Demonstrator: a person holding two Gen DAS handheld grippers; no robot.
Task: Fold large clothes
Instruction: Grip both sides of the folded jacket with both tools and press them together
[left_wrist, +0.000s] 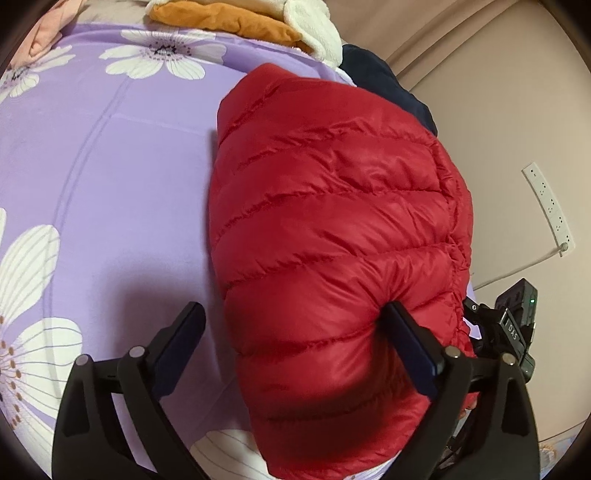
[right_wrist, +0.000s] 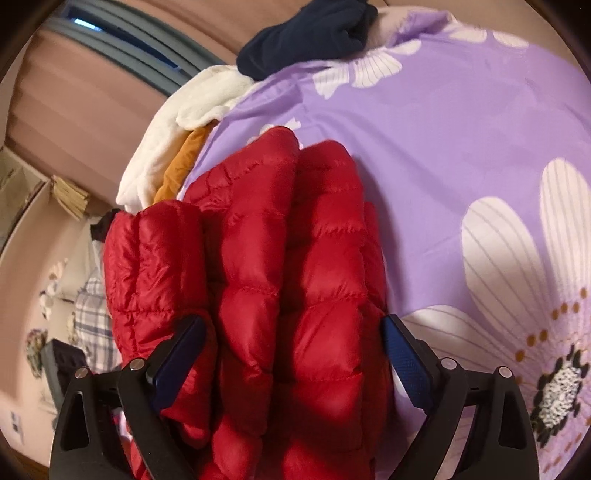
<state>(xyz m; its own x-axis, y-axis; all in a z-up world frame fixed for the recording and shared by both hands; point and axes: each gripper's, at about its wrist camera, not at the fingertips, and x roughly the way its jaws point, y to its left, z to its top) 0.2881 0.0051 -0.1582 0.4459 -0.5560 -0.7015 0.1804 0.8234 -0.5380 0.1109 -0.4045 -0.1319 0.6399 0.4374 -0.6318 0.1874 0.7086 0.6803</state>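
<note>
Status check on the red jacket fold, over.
Left gripper open, one finger pressing into the red puffer jacket. Right gripper open, straddling the folded jacket. Other clothes piled at the bed's far edge.

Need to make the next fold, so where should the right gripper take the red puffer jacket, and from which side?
Probably the near edge of the red puffer jacket, approached straight ahead from the bed's near side. The right gripper already straddles that puffy bundle with jaws wide, so closing there should catch the stacked layers. The left gripper is open too, one finger pressing the same end.
</note>
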